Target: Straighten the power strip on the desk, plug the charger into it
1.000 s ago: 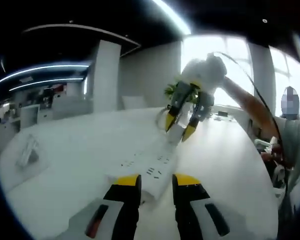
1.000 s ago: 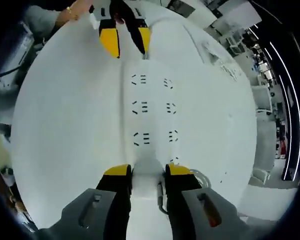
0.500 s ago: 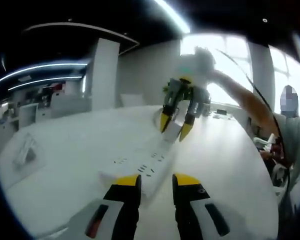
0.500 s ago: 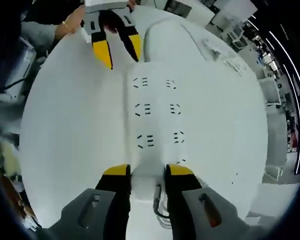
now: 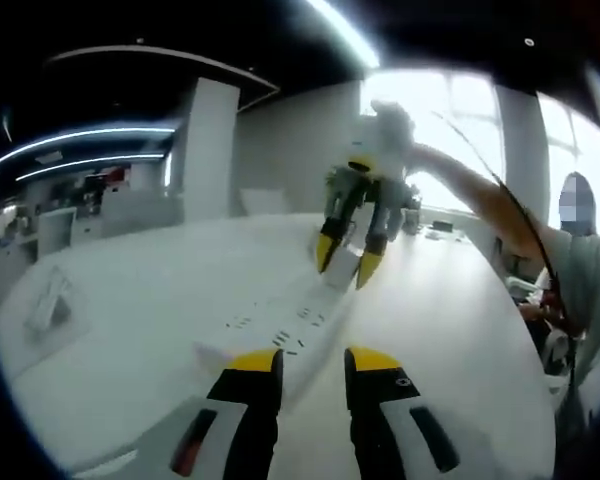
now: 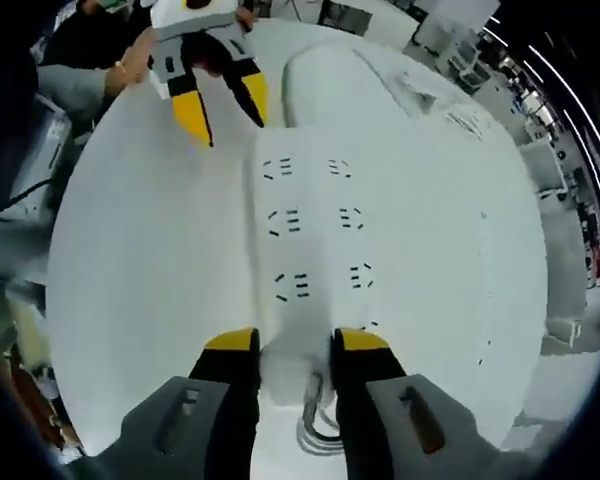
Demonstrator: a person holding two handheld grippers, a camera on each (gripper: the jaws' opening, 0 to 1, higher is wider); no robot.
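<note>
We see the white desk (image 6: pixel 140 250) spreading wide, with bare room at three and nine o'clock of the power strip (image 6: pixel 310 230). The strip runs from six toward twelve. Our right gripper (image 6: pixel 295 345) is clamped on its cord end. Our left gripper (image 6: pixel 220 100), jaws apart, hovers beside its far end.

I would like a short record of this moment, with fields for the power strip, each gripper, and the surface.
power strip: white power strip lying flat, several rows of sockets facing up, nothing plugged in
right gripper: right gripper shut on the cable end of the strip, jaws on both sides of it
left gripper: left gripper open, at the far end of the strip, holding nothing
cable: grey cable loops out behind the held end
surface: white desk
</note>
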